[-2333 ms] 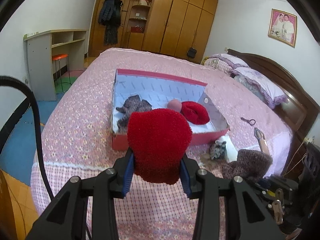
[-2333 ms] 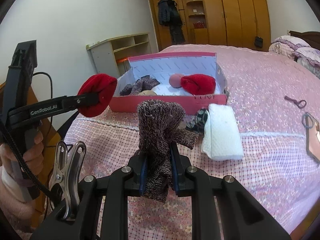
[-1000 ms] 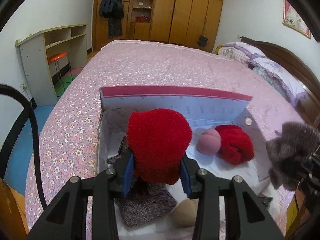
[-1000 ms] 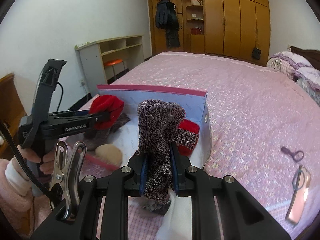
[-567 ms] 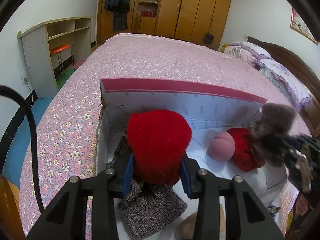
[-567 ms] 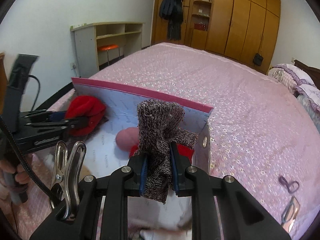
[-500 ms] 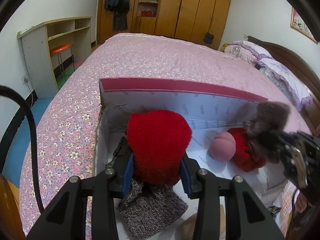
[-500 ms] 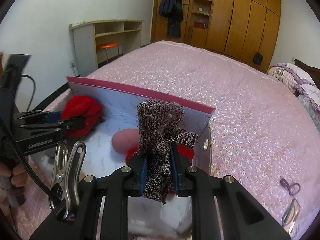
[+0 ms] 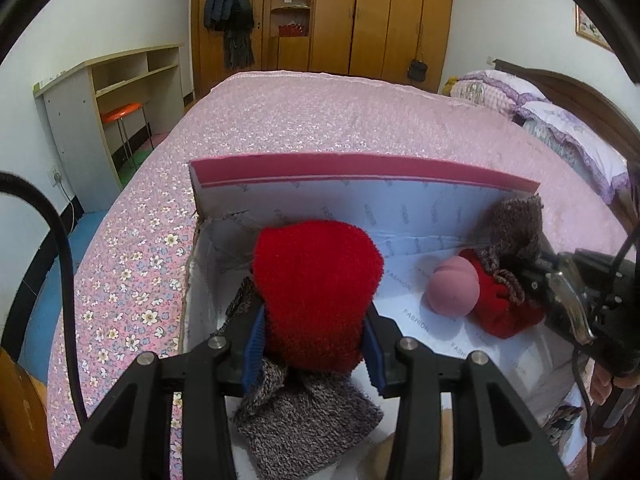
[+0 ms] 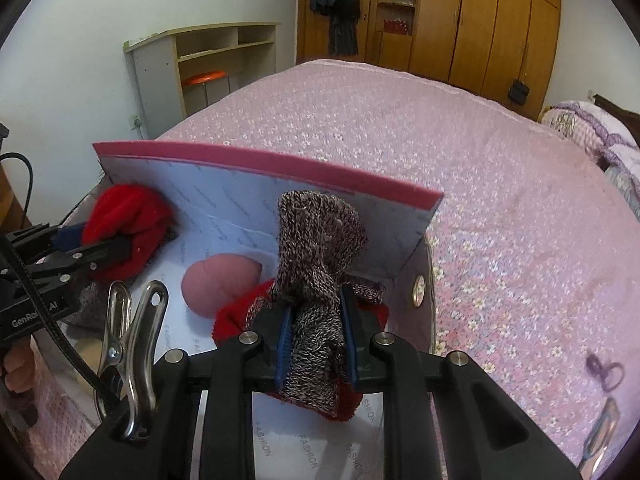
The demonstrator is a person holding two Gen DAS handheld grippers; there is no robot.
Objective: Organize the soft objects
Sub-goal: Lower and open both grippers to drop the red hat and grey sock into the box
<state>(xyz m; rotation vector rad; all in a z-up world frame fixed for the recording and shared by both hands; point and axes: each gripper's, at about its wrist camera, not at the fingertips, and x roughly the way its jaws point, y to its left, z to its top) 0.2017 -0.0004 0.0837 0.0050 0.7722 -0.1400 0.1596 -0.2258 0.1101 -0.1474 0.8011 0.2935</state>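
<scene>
Two soft items held over the open box, one in each gripper.

The fluffy red fabric piece (image 9: 316, 292) sits clamped between the blue pads of the left gripper (image 9: 313, 350), above the left part of the pink cardboard box with pale printed lining (image 9: 360, 168), directly over a grey-brown mottled knit piece (image 9: 308, 420) lying on the box floor. The brown-and-white mottled knit sock (image 10: 316, 280) is pinched upright in the closed right gripper (image 10: 315, 342), over the right end of the box, just above a second red fluffy piece (image 10: 240, 316) that touches a round pink soft ball (image 10: 218, 282). The box rests on a bed with a pink floral cover (image 9: 320, 120); beyond it stand a wooden wardrobe (image 9: 380, 16) and a pale shelf desk (image 9: 108, 80) with an orange stool (image 9: 120, 112).
</scene>
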